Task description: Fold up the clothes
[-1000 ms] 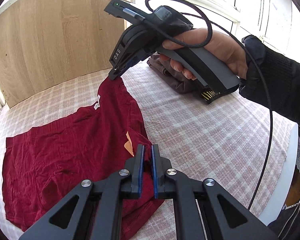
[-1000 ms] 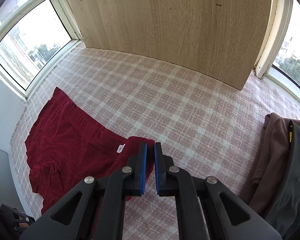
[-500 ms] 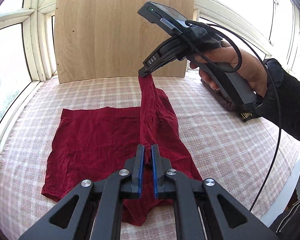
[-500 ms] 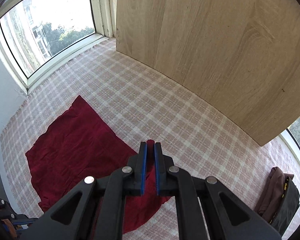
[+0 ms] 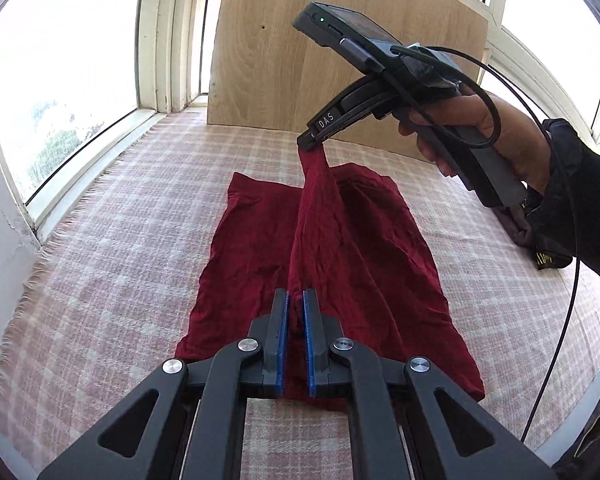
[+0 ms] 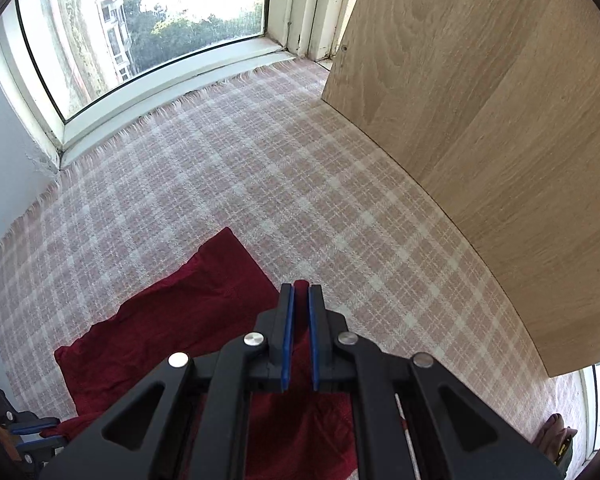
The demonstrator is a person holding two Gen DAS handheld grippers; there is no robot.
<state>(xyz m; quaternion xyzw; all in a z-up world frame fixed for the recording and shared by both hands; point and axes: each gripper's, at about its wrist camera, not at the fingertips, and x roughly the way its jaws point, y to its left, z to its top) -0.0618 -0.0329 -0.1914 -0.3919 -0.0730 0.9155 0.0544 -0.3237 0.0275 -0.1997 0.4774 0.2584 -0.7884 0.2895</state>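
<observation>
A dark red garment (image 5: 352, 248) lies on the checked cloth. My left gripper (image 5: 296, 298) is shut on its near edge, a fold of red cloth pinched between the blue pads. In the left wrist view my right gripper (image 5: 310, 145), held by a hand (image 5: 488, 136), is shut on the far edge and lifts it, so a taut ridge of cloth runs between the two grippers. In the right wrist view the right gripper (image 6: 301, 290) has red cloth showing between its pads, with the red garment (image 6: 172, 332) spread below and to the left.
A pink and white checked cloth (image 5: 112, 248) covers the table. An upright wooden board (image 5: 276, 56) stands at the back, windows (image 5: 60, 72) to the left. A brown and dark garment pile (image 5: 528, 232) lies at the right behind the sleeve. The table's edge runs along the right.
Both grippers have carried the held edge sideways across the garment, folding it over itself. The views have swung towards the window, and the garment now looks narrower.
</observation>
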